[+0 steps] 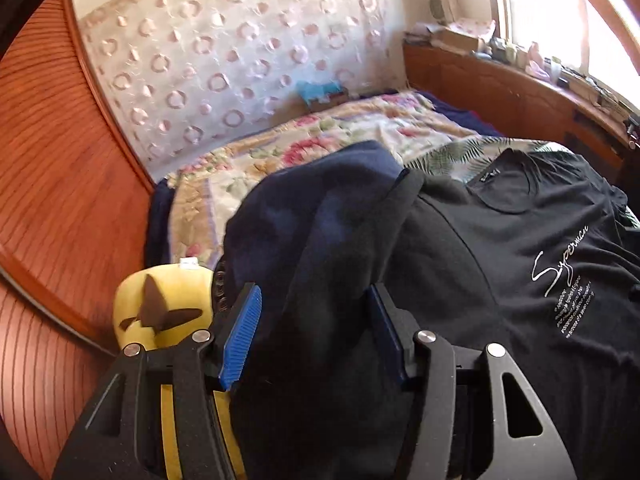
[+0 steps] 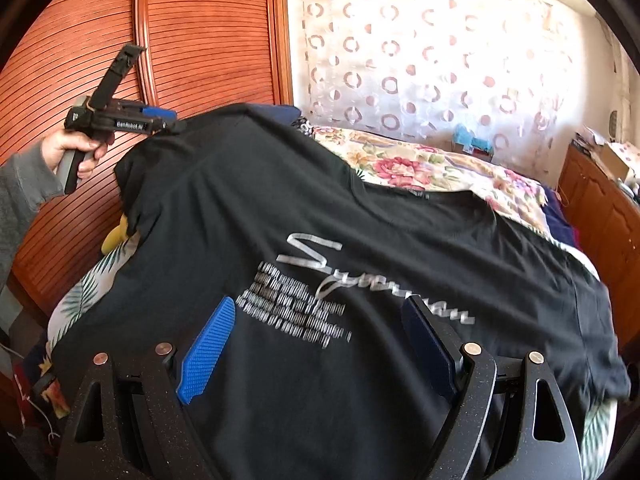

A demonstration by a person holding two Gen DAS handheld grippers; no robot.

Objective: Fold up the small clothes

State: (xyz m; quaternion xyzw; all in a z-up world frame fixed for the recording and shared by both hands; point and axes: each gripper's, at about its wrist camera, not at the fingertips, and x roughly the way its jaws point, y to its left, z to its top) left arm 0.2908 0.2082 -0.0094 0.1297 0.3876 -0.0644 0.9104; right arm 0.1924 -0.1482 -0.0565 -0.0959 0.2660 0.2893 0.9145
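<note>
On the bed, spread flat with the white writing up: black T-shirt (image 2: 360,208). Lies over a leafy sheet (image 2: 92,280), with a flowery quilt (image 2: 420,168) behind it.

Could go wrong at the far sleeve end. Sits as a dark bunch between the pads of the left tongs (image 1: 315,300), which stand half spread and do not squeeze it. Looks partly dark blue there, so hard to tell if all of that bunch is shirt or another cloth. Might drop back in a messy heap, or fold crooked, if pulled with so loose a hold. Might also drag the blue cloth along if pinched together with the sleeve. Could bump the yellow toy (image 1: 168,304) just beside the left tongs, too.

Reaches right under the right tongs (image 2: 320,304) with its printed middle. Spread wide, those, with nothing pinched, only hanging over the writing. Might wrinkle the flat front if closed there and not at an edge.

Farther out: a hand (image 2: 72,148) on the left tongs' grip, and a wooden slatted door (image 2: 200,40) behind it.
</note>
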